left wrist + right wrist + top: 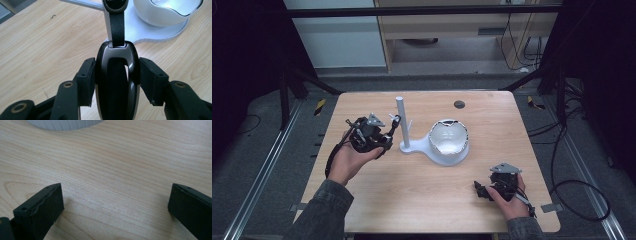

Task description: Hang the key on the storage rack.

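Left hand-held gripper (117, 82) pinching a black and silver watch (116, 82) by its sides, strap running up toward the white post (402, 122) of the stand (412, 148). In the high view, left hand-held gripper (388, 131) just beside that post, left of the counter's (362, 195) middle. White bowl (448, 139) on the stand's base, near the centre. Right hand-held gripper (115, 210) spread wide over bare wood, resting near the front right corner (482, 189).

White stand (403, 125) and bowl (449, 141) mid-table, bare wood (422, 185) near side.
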### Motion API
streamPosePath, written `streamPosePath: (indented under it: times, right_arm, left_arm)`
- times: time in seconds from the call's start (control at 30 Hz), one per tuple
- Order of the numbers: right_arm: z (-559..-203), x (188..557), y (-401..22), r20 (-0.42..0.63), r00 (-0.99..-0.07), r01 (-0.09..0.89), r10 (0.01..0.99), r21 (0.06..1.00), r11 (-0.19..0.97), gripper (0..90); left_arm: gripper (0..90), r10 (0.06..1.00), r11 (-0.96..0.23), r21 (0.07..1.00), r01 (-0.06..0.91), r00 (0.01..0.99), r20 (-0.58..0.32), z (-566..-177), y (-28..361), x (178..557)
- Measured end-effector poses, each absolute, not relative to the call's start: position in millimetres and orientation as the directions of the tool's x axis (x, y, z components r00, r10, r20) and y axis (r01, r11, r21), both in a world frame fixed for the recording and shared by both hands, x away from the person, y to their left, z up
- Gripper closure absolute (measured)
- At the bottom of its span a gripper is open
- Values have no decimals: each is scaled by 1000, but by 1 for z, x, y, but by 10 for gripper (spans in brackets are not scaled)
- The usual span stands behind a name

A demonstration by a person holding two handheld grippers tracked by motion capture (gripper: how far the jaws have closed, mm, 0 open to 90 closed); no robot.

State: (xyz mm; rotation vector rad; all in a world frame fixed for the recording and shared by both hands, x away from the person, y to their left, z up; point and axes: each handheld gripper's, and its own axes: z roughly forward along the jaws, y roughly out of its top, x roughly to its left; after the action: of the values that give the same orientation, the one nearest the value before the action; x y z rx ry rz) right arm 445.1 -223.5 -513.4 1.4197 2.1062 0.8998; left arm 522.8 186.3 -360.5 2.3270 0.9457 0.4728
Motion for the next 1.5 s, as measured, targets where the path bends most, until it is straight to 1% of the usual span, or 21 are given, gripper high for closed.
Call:
streamPosePath:
  times: [0.27, 0.33, 0.47, 0.6, 0.63, 0.67, 0.8, 0.87, 0.9, 1.07, 1.27, 1.5]
  right_arm:
    - [-513, 445, -223, -3, -374, 639, 927, 724, 260, 5]
    - [-513, 445, -223, -4, -375, 639, 927, 724, 261, 5]
    - [-513, 445, -223, -1, -373, 640, 928, 723, 258, 5]
    - [-513, 445, -223, -1, -373, 641, 928, 723, 258, 5]
    - [-513, 445, -223, -1, -373, 641, 928, 723, 259, 5]
    - [-513, 445, -223, -1, -373, 641, 928, 723, 258, 5]
    - [-513, 445, -223, -2, -374, 640, 928, 723, 259, 5]
    - [-513, 445, -223, -2, -373, 640, 928, 723, 259, 5]
    - [-513, 445, -223, -2, -373, 640, 928, 723, 259, 5]
    - [-513, 444, -223, -1, -373, 641, 928, 723, 258, 5]
    - [-513, 444, -223, -1, -373, 641, 928, 723, 259, 5]
    - [-513, 444, -223, -1, -372, 641, 928, 723, 258, 5]
  left_arm:
    - [490, 731, -557, 670, 491, 673, 114, -377, 180, 528]
    - [490, 730, -555, 672, 491, 674, 110, -380, 178, 529]
    - [489, 727, -561, 678, 475, 674, 130, -384, 175, 531]
    - [481, 727, -543, 707, 453, 675, 125, -386, 176, 528]
    - [444, 729, -535, 716, 449, 674, 122, -386, 177, 527]
    - [333, 731, -523, 728, 443, 672, 116, -386, 181, 523]
    - [184, 732, -522, 718, 460, 674, 101, -393, 192, 513]
    - [133, 735, -522, 714, 467, 671, 99, -396, 196, 510]
    - [133, 735, -525, 710, 470, 671, 100, -399, 198, 508]
    - [64, 741, -542, 677, 498, 663, 105, -421, 220, 495]
    - [61, 752, -547, 646, 532, 652, 100, -443, 236, 488]
    - [62, 769, -543, 620, 567, 632, 96, -459, 250, 487]
